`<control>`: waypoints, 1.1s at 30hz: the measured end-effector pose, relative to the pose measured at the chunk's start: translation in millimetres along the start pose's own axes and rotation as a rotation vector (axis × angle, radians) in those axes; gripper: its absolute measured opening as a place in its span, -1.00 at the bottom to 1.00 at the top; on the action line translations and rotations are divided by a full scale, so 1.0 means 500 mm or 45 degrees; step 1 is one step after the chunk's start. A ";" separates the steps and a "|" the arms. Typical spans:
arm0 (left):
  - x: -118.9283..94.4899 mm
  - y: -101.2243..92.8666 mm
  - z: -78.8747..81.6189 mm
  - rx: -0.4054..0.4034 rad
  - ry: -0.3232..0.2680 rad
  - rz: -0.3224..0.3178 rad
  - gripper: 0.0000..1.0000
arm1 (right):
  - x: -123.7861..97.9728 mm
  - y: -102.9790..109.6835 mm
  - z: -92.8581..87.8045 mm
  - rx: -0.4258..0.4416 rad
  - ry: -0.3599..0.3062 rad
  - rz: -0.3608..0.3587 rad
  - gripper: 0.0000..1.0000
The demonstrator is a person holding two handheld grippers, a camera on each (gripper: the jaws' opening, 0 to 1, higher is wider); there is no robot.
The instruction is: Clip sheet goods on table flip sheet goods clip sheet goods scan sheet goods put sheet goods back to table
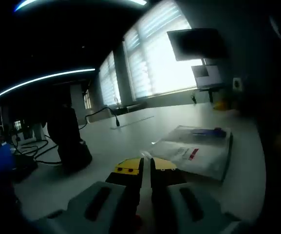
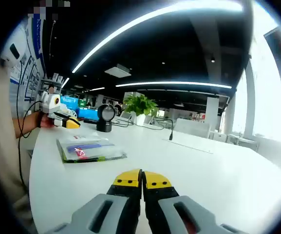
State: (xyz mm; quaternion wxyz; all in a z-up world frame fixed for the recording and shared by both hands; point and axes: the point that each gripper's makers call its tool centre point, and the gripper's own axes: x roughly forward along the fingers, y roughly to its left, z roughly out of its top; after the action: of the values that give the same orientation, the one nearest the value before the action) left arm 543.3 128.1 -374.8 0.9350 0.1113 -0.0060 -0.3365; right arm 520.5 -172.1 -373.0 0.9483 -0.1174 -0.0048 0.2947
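The sheet goods (image 2: 90,148), a flat clear packet with printed inserts sealed inside, are seen lying on the white table (image 2: 218,170), ahead of the left gripper (image 1: 146,165) and well apart from the right gripper (image 2: 141,179). Both sets of jaws are pressed together on nothing. The packet is judged light, floppy and slick, best pinched at an overhanging edge.
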 end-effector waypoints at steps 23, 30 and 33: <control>-0.002 0.006 0.001 -0.058 -0.008 0.016 -0.99 | 0.001 0.014 -0.004 -0.110 0.022 0.007 -1.00; -0.003 0.001 0.002 -0.059 -0.004 0.012 -0.99 | 0.000 0.015 -0.003 -0.111 0.018 0.010 -1.00; -0.003 -0.001 0.003 -0.058 -0.004 0.011 -0.99 | 0.000 0.014 -0.003 -0.112 0.017 0.010 -1.00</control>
State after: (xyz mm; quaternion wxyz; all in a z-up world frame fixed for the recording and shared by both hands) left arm 541.8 128.5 -373.3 0.9388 0.0896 -0.0002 -0.3327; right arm 516.6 -166.7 -376.3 0.9411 -0.1611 -0.0109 0.2971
